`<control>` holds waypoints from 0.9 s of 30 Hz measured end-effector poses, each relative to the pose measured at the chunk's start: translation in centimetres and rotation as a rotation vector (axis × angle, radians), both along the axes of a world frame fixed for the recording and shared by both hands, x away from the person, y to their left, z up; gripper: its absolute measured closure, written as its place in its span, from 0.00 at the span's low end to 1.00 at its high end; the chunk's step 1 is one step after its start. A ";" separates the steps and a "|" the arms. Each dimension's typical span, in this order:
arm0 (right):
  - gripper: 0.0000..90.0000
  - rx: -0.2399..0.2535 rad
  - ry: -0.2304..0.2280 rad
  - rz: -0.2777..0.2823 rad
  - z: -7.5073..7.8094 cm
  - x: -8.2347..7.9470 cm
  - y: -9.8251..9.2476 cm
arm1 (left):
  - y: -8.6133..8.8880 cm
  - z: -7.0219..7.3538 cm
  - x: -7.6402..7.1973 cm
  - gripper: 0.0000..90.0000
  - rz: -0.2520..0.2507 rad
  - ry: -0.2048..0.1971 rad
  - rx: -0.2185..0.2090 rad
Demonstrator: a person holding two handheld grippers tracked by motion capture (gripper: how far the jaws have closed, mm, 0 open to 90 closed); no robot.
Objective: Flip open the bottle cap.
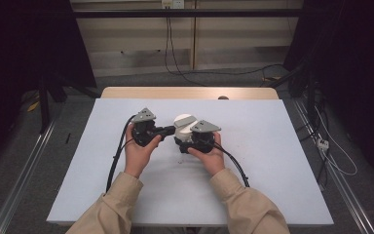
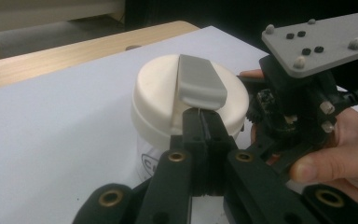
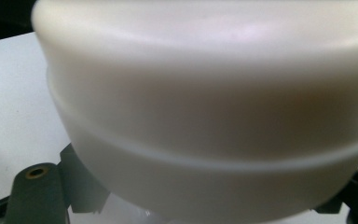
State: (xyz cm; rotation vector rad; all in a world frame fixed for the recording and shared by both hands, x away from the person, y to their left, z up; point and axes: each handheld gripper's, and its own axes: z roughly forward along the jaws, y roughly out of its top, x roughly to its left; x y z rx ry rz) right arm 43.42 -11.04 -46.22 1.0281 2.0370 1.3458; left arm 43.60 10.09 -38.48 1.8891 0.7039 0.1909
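Centre frame: round jar (image 1: 185, 127) with smooth cream plastic lid (image 2: 168, 100). Right hand-held gripper (image 1: 195, 141) clamps the jar; left hand-held gripper (image 2: 204, 122) fully closed beneath the lid's grey ridged handle (image 2: 199, 80).

jar (image 2: 158, 140): body mostly hidden under its white lid (image 2: 168, 102) and behind the left gripper (image 2: 204, 122); printed mark on the clear wall cut short by a jaw, unreadable.
lid, right gripper view: blurred, cut off at 12 and 3 o'clock.
right gripper (image 3: 214, 205): jaw tips hidden behind the jar; what they press on cannot be told.
right gripper, high view (image 1: 195, 141): jaws hidden under its grey plate and the hand.
small dark thing (image 1: 223, 97) at the table's 12 o'clock edge: too small to tell.
person's sleeves (image 1: 112, 209): cut off at 6 o'clock.
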 end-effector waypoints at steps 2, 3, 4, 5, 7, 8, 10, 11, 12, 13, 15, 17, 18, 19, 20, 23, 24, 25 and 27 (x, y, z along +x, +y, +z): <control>0.21 0.000 0.001 0.000 0.0 0.0 0.0 | -0.1 0.3 0.1 1.00 0.002 -0.005 0.003; 0.21 -0.001 0.000 0.000 0.0 0.0 0.0 | -0.1 0.5 0.1 1.00 0.002 -0.006 0.003; 0.21 -0.001 0.001 0.000 0.0 0.0 0.0 | -0.1 0.7 0.1 1.00 0.001 -0.010 0.006; 0.21 -0.001 0.002 0.000 0.0 0.0 0.0 | -0.2 0.8 0.2 1.00 0.000 -0.015 0.008; 0.21 0.000 0.002 0.001 0.0 0.0 0.0 | -0.2 1.1 0.2 1.00 0.001 -0.017 0.011; 0.21 0.000 0.002 0.001 0.0 0.0 0.0 | -0.3 1.2 0.3 1.00 0.002 -0.019 0.010; 0.21 -0.001 0.002 0.001 0.0 0.0 0.0 | -0.3 1.4 0.3 1.00 0.003 -0.022 0.011; 0.21 0.000 0.003 0.001 0.0 0.0 0.0 | -0.3 1.5 0.3 1.00 0.003 -0.024 0.012; 0.21 -0.001 0.003 0.001 0.0 0.0 0.0 | -0.3 1.6 0.4 1.00 0.002 -0.024 0.008; 0.21 -0.001 0.003 0.000 0.0 0.0 0.0 | -0.3 1.6 0.4 1.00 0.002 -0.025 0.008; 0.21 -0.001 0.003 0.000 0.0 0.0 0.0 | -0.4 1.7 0.5 1.00 0.005 -0.025 0.005; 0.21 -0.001 0.004 0.000 0.0 0.0 0.0 | -0.5 1.8 0.5 1.00 0.003 -0.028 0.005; 0.21 -0.001 0.004 0.000 0.0 0.0 0.0 | -0.5 1.9 0.5 1.00 0.003 -0.028 0.005; 0.21 -0.001 0.004 0.000 0.0 0.0 0.0 | -0.6 1.9 0.6 1.00 0.003 -0.028 0.005; 0.21 -0.001 0.004 0.000 0.0 0.0 0.0 | -0.7 1.9 0.6 1.00 0.003 -0.028 0.007; 0.21 0.000 0.005 0.000 0.0 0.0 0.0 | -0.9 2.0 0.7 1.00 0.002 -0.031 0.010; 0.21 0.000 0.006 0.000 0.0 0.0 0.0 | -1.0 2.1 0.7 1.00 0.001 -0.033 0.011; 0.21 -0.001 0.005 0.000 0.0 0.1 0.0 | -1.0 2.2 0.8 1.00 0.002 -0.035 0.009; 0.21 0.000 0.006 0.000 0.0 0.1 0.0 | -1.2 2.4 0.8 1.00 -0.001 -0.037 0.011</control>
